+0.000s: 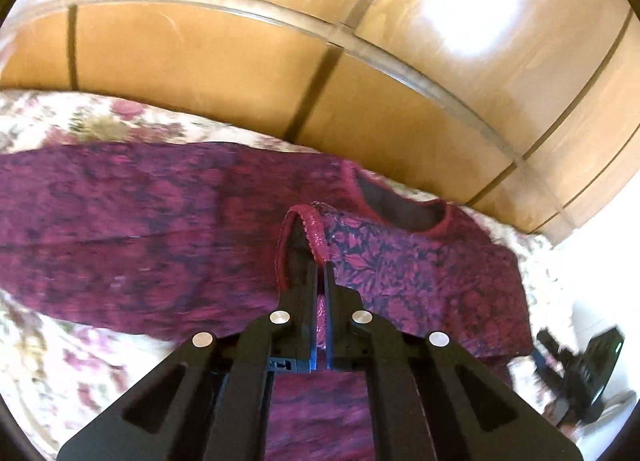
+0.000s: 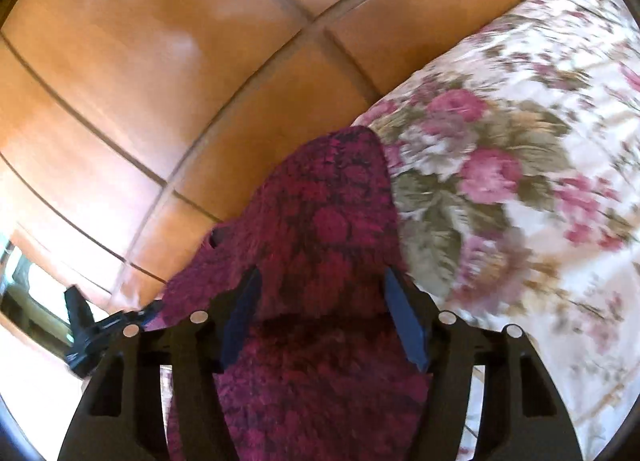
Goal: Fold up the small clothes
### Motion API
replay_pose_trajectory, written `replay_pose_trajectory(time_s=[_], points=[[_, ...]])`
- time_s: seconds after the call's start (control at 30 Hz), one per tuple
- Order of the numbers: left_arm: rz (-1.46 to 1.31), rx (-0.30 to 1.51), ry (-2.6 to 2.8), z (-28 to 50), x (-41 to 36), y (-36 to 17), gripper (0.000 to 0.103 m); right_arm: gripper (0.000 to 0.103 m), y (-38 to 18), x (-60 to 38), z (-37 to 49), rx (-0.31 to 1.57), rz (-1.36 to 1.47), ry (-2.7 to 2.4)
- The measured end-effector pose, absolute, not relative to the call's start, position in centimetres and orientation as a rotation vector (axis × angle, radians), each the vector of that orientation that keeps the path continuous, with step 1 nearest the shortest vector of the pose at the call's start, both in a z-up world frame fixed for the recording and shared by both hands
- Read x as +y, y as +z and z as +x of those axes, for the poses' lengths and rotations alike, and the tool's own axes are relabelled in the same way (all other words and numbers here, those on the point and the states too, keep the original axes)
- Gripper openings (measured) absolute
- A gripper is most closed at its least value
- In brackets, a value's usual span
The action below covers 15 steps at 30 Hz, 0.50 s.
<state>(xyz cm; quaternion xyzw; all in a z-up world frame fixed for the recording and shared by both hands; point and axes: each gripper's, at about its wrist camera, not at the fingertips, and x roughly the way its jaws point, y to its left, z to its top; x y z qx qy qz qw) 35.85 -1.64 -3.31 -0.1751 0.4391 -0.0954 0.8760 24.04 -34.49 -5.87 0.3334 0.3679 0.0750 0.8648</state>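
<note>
Left wrist view: left gripper (image 1: 321, 261) fingers pinched together on the trimmed sleeve edge of the maroon floral garment (image 1: 140, 229), spread on a floral bedsheet (image 1: 80, 373) before a wooden wardrobe (image 1: 200, 61); no legible writing.

Right wrist view: right gripper (image 2: 322, 281) fingers apart, garment (image 2: 332, 221) draped between them; left gripper (image 2: 86, 337) at lower left.

The wooden wardrobe (image 1: 240, 73) stands close behind the bed's far edge and walls off that side. The maroon garment (image 1: 120, 221) lies spread across most of the floral bedspread (image 1: 60, 361), with bare bedspread free along its near edge in the left wrist view. In the right wrist view a wide stretch of bedspread (image 2: 520, 181) lies open to the right, while garment fabric (image 2: 328, 221) fills the gap between the spread fingers of the right gripper (image 2: 320, 285)
</note>
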Motion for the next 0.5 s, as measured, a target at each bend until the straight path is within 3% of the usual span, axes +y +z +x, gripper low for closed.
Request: replay_pose_trajectory(time_s=[0.2, 0.43, 0.47, 0.5], points=[[-0.309, 0.949, -0.097, 35.6, 0.6, -5.5, 0.001, 0.056, -7.6, -31.3, 27.6, 0.868, 0.504, 0.049], [-0.245, 0.969, -0.071, 34.2, 0.1, -7.7, 0.002, 0.060, -8.8, -28.1, 28.3, 0.865, 0.248, -0.054], [-0.265, 0.973, -0.074, 34.2, 0.3, -7.7, 0.003, 0.061, -8.8, -27.8, 28.4, 0.869, 0.227, -0.065], [-0.284, 0.973, -0.068, 34.3, 0.6, -7.5, 0.011, 0.061, -8.9, -27.5, 28.4, 0.872, 0.217, -0.070]])
